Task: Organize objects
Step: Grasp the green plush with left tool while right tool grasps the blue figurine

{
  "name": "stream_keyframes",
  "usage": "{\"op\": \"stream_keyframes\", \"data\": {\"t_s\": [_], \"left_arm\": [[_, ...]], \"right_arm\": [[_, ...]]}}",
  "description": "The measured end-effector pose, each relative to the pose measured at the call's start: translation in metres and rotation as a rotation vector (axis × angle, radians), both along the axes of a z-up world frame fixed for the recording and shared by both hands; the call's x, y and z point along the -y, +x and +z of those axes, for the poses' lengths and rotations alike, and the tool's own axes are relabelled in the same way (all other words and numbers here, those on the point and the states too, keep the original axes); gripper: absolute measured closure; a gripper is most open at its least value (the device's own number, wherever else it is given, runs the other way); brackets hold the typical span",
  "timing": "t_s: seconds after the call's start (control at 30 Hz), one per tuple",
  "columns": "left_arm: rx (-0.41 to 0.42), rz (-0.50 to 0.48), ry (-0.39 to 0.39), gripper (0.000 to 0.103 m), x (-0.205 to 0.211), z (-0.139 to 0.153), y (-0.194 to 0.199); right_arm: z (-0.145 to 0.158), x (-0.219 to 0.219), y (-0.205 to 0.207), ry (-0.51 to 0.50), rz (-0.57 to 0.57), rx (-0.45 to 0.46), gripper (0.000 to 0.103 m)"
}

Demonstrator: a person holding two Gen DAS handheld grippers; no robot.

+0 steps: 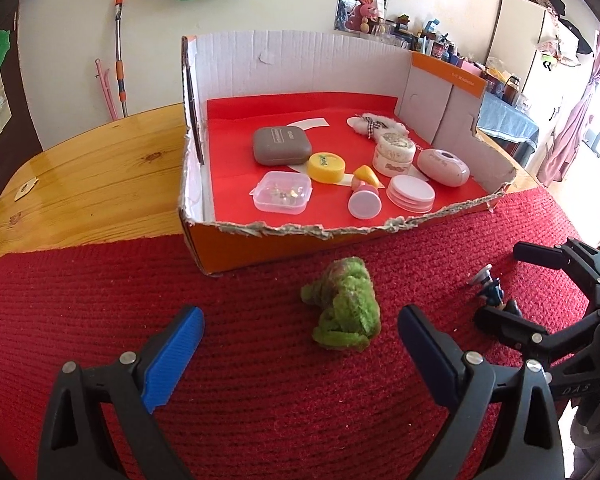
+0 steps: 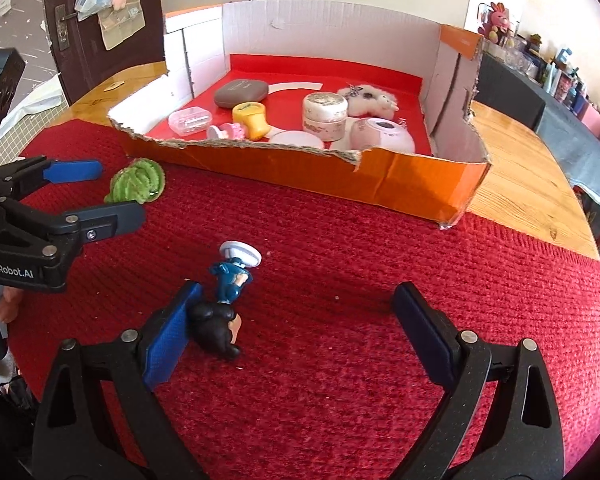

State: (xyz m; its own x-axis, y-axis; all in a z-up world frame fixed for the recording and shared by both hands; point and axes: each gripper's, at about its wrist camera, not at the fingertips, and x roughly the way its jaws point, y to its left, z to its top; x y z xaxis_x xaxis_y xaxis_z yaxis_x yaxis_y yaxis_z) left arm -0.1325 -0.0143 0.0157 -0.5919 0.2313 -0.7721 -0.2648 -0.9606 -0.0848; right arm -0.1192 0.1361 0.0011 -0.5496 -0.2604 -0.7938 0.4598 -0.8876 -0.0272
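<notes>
A fuzzy green toy (image 1: pixel 346 304) (image 2: pixel 137 182) lies on the red knitted mat (image 1: pixel 260 380) (image 2: pixel 340 320), just ahead of my open left gripper (image 1: pixel 300 342) (image 2: pixel 112 194) and between its blue pads. A small figurine with a blue body and white cap (image 2: pixel 228 292) (image 1: pixel 490 294) lies on the mat, its dark lower end touching the left pad (image 2: pixel 168 344) of my open right gripper (image 2: pixel 296 320) (image 1: pixel 496 284). Behind them stands an orange cardboard box (image 1: pixel 300 240) (image 2: pixel 400 180) with a red floor, holding several small cases and jars.
In the box are a grey case (image 1: pixel 282 146), a yellow jar (image 1: pixel 327 167), a clear plastic box (image 1: pixel 281 193), white jars (image 1: pixel 394 152) and a pink case (image 1: pixel 443 167). The wooden table (image 1: pixel 92 176) (image 2: pixel 532 184) shows left and right of the mat. A wall and a door are behind.
</notes>
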Motion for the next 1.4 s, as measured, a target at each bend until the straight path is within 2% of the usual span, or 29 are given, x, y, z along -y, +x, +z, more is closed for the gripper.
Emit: {"op": "stream_keyframes", "data": {"t_s": [0.23,0.33,0.5,0.77,0.87,0.9,1.0,1.23,1.4], "left_arm": [[0.003,-0.031,-0.01,0.009,-0.006,-0.001,-0.003],[0.003,-0.04,-0.008,0.012,-0.008,-0.001,-0.004],[0.001,-0.052,-0.005,0.017,-0.011,-0.002,-0.007],[-0.013,-0.078,0.011,0.046,-0.014,0.001,-0.003],[-0.015,-0.086,0.014,0.061,-0.015,0.001,-0.002],[-0.015,-0.088,0.017,0.068,-0.015,0.001,-0.002],[-0.013,-0.088,0.032,0.07,-0.015,0.001,-0.002],[-0.035,-0.072,0.05,0.072,-0.011,0.006,0.01],[-0.083,-0.079,0.054,0.072,-0.012,0.022,0.022]], "right_arm": [[0.001,-0.002,-0.001,0.031,0.035,-0.016,0.008],[0.0,-0.002,0.002,0.017,0.052,-0.016,0.018],[0.001,-0.001,0.004,-0.011,0.045,-0.013,0.028],[0.002,-0.001,0.013,-0.063,0.011,-0.025,0.045],[0.002,0.002,0.016,-0.081,0.008,-0.032,0.055],[0.001,0.004,0.017,-0.082,0.014,-0.035,0.062],[0.0,0.007,0.021,-0.083,0.024,-0.044,0.076],[0.004,0.0,0.023,-0.127,0.029,-0.049,0.077],[0.021,-0.003,0.026,-0.158,0.041,-0.075,0.077]]}}
